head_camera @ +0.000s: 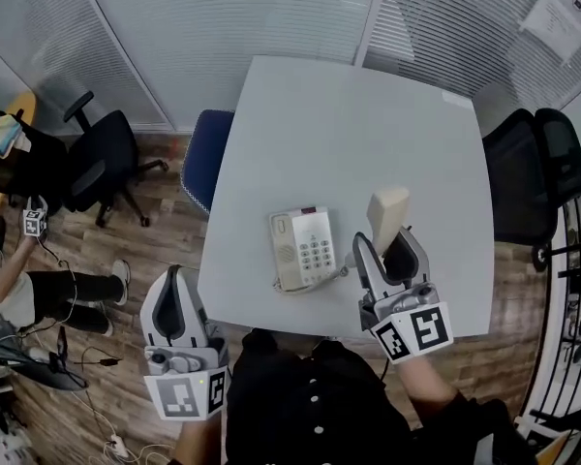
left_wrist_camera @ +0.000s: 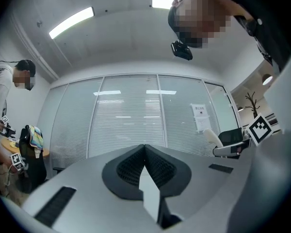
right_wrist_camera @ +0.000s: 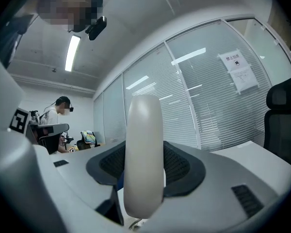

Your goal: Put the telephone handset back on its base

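Here, handset [head_camera: 388,209] clamped in right tool [head_camera: 392,243], right of base [head_camera: 303,248]; left tool [head_camera: 176,277] closed.

- Surface [head_camera: 368,124]: square, pale grey.
- Floor [head_camera: 165,231]: brown wood planks.
- Walls [head_camera: 223,17]: glazed partitions, white blinds closed; paper notice [head_camera: 560,13] posted.
- Blue chair [head_camera: 205,158]: at surface's left edge.
- Black office chair [head_camera: 102,163]: left; second black chair [head_camera: 523,172]: right.
- Ceiling strip lights [left_wrist_camera: 70,22]: lit.
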The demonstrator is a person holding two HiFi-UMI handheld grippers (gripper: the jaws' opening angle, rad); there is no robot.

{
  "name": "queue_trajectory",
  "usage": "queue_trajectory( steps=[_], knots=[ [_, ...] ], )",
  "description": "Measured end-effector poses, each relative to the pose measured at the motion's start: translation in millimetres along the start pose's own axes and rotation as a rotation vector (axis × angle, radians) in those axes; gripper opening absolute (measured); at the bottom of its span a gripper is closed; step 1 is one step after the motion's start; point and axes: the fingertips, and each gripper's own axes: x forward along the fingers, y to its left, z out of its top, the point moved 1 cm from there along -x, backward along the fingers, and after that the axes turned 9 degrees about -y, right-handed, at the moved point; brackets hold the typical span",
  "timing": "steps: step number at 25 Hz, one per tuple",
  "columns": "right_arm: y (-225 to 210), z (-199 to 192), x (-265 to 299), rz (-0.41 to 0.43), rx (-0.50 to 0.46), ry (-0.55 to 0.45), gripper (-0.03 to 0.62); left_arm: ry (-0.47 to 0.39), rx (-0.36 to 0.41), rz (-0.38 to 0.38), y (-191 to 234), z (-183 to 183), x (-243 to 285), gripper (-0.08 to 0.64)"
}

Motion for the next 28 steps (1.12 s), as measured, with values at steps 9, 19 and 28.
queue_trajectory(
  steps=[9, 19, 28],
  knots=[
    [24, -47, 10, 0.046, 0.046, 0.115, 0.232, 0.073, -0.006, 0.045, 15, -18, -17, 0.015],
    [40, -134, 18, 0.03, 0.101, 0.282, 0.232, 0.16, -0.026, 0.048, 23, -48, -27, 0.014],
    [45, -193, 23, -0.008, 0.108, 0.393, 0.232, 0.199, -0.025, 0.037, 29, -61, -29, 0.014]
  ],
)
